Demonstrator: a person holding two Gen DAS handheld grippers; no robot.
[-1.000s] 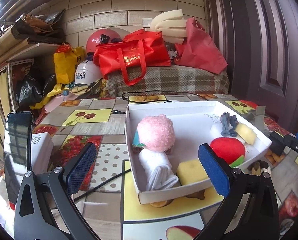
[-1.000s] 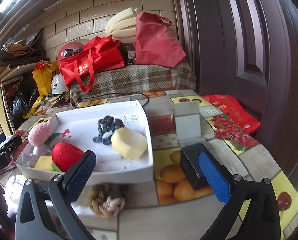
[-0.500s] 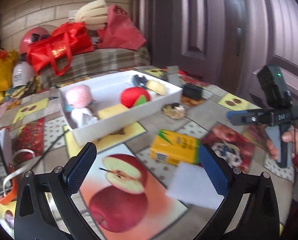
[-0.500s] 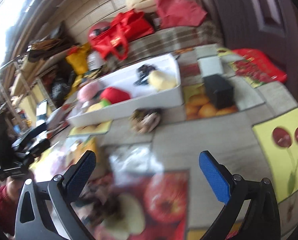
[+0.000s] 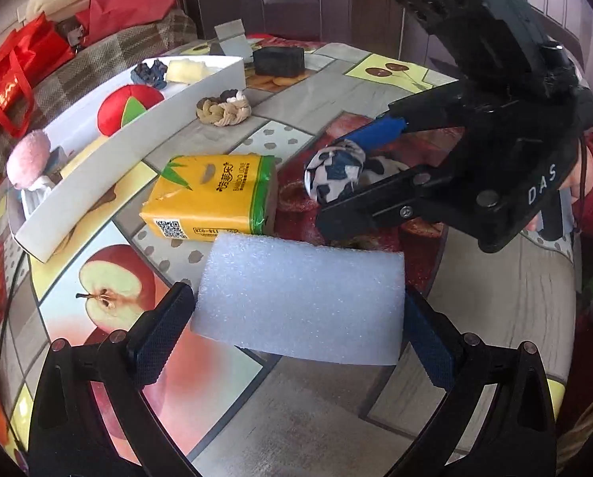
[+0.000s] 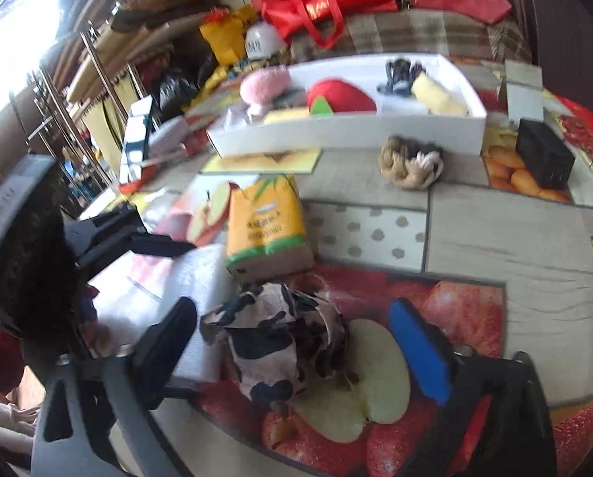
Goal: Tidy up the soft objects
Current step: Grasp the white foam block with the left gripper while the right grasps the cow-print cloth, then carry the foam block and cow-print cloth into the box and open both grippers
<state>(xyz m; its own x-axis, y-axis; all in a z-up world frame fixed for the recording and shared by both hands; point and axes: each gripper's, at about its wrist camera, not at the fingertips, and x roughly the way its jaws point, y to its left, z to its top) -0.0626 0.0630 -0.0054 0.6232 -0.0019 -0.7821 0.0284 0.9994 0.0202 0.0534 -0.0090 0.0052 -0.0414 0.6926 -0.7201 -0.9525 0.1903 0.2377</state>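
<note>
Change: both claws, a second ago aimed at the white tray (image 5: 137, 119), have swung down to the loose items on the surface (image 5: 495, 310); judged the start of two fresh pick-ups

Left claw (image 5: 296, 330): lower centre of its frame, wide open; the white foam block (image 5: 300, 298) lies between the fingers, which sit right at its two ends; contact cannot be told, block not lifted

Right claw (image 6: 300, 349): jaws have just been closing, a clear gap remains; the cow-print cloth (image 6: 280, 342) lies between them on the surface, near the black finger (image 6: 169, 338), apart from the blue pad (image 6: 419, 353); not gripped

Left on the surface: tissue pack (image 5: 213, 198), centre; braided knot (image 5: 223, 109), beside the tray wall

In the tray: pink pompom (image 5: 28, 157), red plush (image 5: 127, 107), yellow sponge (image 5: 185, 70)
</note>
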